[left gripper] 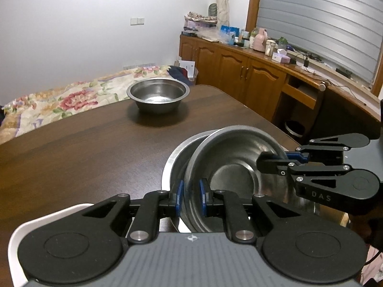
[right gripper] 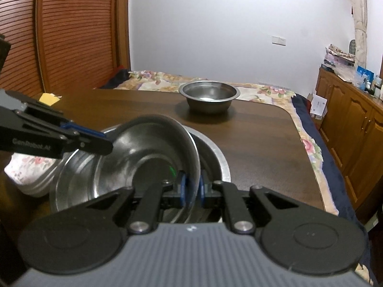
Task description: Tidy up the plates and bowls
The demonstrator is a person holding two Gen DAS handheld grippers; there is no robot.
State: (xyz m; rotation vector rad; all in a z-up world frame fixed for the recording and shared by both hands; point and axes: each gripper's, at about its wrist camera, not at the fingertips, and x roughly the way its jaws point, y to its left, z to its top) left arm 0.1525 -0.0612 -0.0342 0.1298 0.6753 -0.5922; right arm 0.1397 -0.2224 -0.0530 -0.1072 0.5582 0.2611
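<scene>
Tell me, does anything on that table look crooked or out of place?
Yes. The steel bowl held by both the left gripper and right gripper sits tilted inside a larger bowl, not nested flat. The far bowl stands upright alone.

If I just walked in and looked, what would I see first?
You would first see the shiny tilted bowl near the front of the brown table, pinched on its rim by both tongs, the left tongs on one side and the right tongs on the other. It leans inside a bigger metal bowl under it. Farther back, another steel bowl stands alone near the table's far edge.
</scene>
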